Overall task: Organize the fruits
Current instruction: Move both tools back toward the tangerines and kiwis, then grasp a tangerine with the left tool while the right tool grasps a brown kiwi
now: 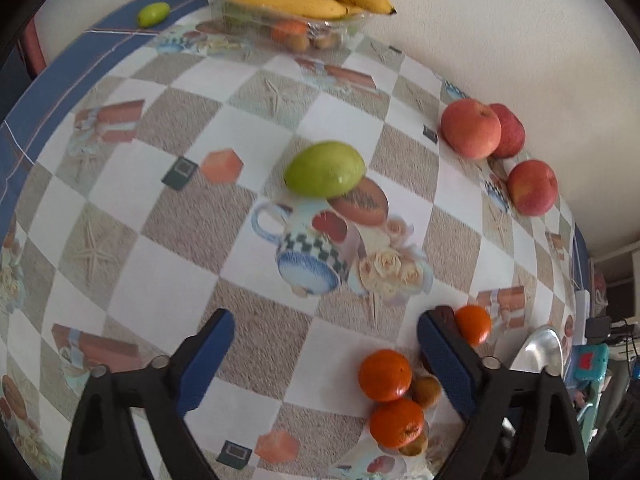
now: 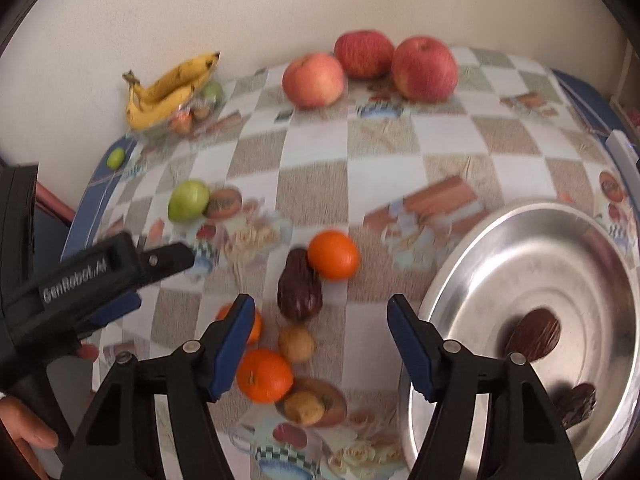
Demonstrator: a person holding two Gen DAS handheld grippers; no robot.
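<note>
Right of the right gripper's point(image 2: 322, 322) fingers point(image 2: 412, 344) sits a metal tray point(image 2: 480, 248), brushed and shiny. The fingers carry dimpled blue rubbery pads on matt black plastic. Ahead of them a wrinkled dark date point(image 2: 300, 288) lies on the tablecloth point(image 2: 400, 152) (smooth, faintly glossy, like oilcloth).

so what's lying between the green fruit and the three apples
Nothing: in the left wrist view the stretch from the green fruit to the apples is bare tablecloth, only printed pictures.
</note>
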